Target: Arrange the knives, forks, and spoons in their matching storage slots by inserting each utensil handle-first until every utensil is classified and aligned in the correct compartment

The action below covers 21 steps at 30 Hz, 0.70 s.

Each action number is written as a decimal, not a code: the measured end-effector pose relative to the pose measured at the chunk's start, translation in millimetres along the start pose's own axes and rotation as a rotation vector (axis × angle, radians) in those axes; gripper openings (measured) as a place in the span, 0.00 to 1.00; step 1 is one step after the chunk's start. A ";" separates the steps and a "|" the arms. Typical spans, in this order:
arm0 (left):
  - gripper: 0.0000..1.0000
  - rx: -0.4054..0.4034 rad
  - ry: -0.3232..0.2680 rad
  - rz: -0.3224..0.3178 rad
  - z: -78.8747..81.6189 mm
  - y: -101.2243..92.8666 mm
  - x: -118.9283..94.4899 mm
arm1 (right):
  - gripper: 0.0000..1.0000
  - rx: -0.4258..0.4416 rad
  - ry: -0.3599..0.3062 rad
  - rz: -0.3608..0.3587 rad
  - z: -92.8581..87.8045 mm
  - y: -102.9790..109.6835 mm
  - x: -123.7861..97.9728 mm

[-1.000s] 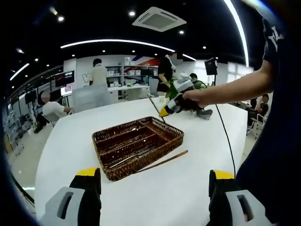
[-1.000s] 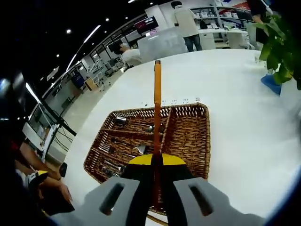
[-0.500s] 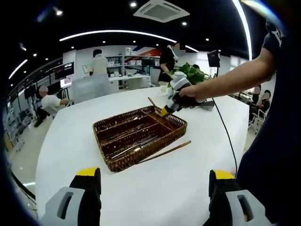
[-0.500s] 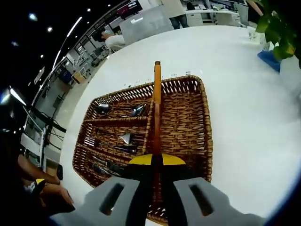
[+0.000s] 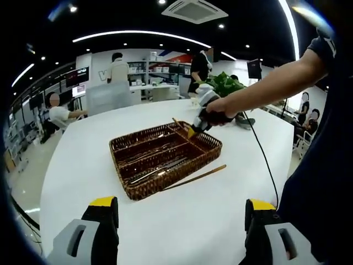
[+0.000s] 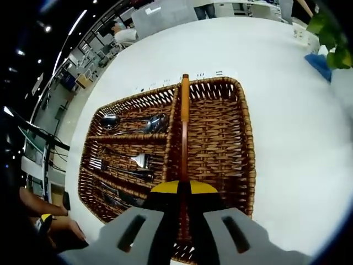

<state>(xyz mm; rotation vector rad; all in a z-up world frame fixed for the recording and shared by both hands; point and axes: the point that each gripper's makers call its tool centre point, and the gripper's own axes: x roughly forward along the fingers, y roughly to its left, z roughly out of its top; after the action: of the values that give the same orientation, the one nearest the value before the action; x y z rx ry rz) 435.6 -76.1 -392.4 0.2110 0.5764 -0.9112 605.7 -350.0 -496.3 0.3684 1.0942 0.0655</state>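
A brown wicker tray (image 5: 128,190) with several compartments lies on the white table (image 5: 193,221). My right gripper (image 6: 183,190) is shut on a long orange-brown wooden stick (image 6: 185,124). It holds the stick just above the tray's (image 6: 249,165) wide empty compartment, beside the long divider. Spoons (image 6: 135,122), forks (image 6: 127,164) and knives (image 6: 110,194) lie in the three narrow slots to the left. In the left gripper view a hand holds the right gripper (image 5: 192,131) over the tray's far corner. A second wooden stick (image 5: 196,177) lies on the table against the tray. My left gripper (image 5: 179,223) is open, low and near.
A potted green plant (image 5: 227,85) stands on the table beyond the tray, also seen as plant (image 6: 331,38). A black cable (image 5: 265,160) trails over the table on the right. People, desks and screens (image 5: 113,88) fill the room behind.
My right gripper has come lower and closer over the tray with the stick, from above the far rim to along the divider. The left gripper stays open.
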 end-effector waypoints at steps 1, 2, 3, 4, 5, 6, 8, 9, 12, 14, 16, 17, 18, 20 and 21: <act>1.00 0.001 0.000 -0.002 0.2 -0.1 0.2 | 0.02 -0.004 0.009 -0.004 0.9 -0.3 -0.1; 0.99 -0.001 -0.001 -0.005 0.4 -0.4 0.5 | 0.02 -0.003 0.014 -0.007 1.4 -1.0 0.2; 0.98 0.000 -0.001 -0.009 0.7 -1.3 0.9 | 0.03 -0.003 0.033 -0.007 -0.3 -1.4 1.8; 0.98 0.003 -0.001 -0.011 1.1 -1.6 1.3 | 0.03 -0.006 0.053 -0.006 -3.1 -1.4 3.1; 0.98 0.007 -0.002 -0.013 1.5 -2.5 1.8 | 0.03 -0.011 0.059 -0.009 -4.2 -2.0 4.8; 0.98 0.010 -0.001 -0.014 1.3 -3.1 2.1 | 0.03 -0.016 0.061 -0.014 -5.3 -2.8 6.2; 0.98 0.013 0.000 -0.014 0.9 -4.3 2.5 | 0.03 -0.012 0.076 -0.020 -9.1 -5.4 10.9; 0.98 0.011 0.001 -0.015 0.7 -4.6 2.6 | 0.03 -0.007 0.079 -0.021 -10.1 -5.8 11.4; 0.98 0.021 0.002 -0.014 1.2 -4.9 3.3 | 0.03 -0.019 0.091 -0.012 -14.3 -2.8 15.5; 0.98 0.025 0.007 -0.019 1.3 -5.6 4.0 | 0.03 -0.017 0.094 -0.021 -14.2 -4.1 18.9; 0.99 0.039 0.009 -0.028 2.1 -6.9 4.6 | 0.03 0.004 0.098 -0.020 -15.9 -3.6 20.8; 0.99 0.046 0.011 -0.032 2.6 -7.7 5.1 | 0.03 0.003 0.096 -0.023 -15.9 -3.5 21.4; 0.99 0.048 0.013 -0.032 2.9 -8.0 5.5 | 0.03 0.004 0.096 -0.028 -15.9 -4.0 23.2; 0.99 0.050 0.016 -0.034 3.1 -8.5 6.5 | 0.03 0.019 0.092 -0.028 -15.6 -4.0 24.4; 0.99 0.050 0.015 -0.035 3.2 -8.8 6.8 | 0.03 0.031 0.084 -0.035 -14.7 -5.5 25.2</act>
<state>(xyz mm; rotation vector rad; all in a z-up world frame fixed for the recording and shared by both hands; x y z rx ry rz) 433.1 -87.4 -393.0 0.2536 0.5732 -0.9589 603.8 -345.6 -525.6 0.3771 1.1856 0.0327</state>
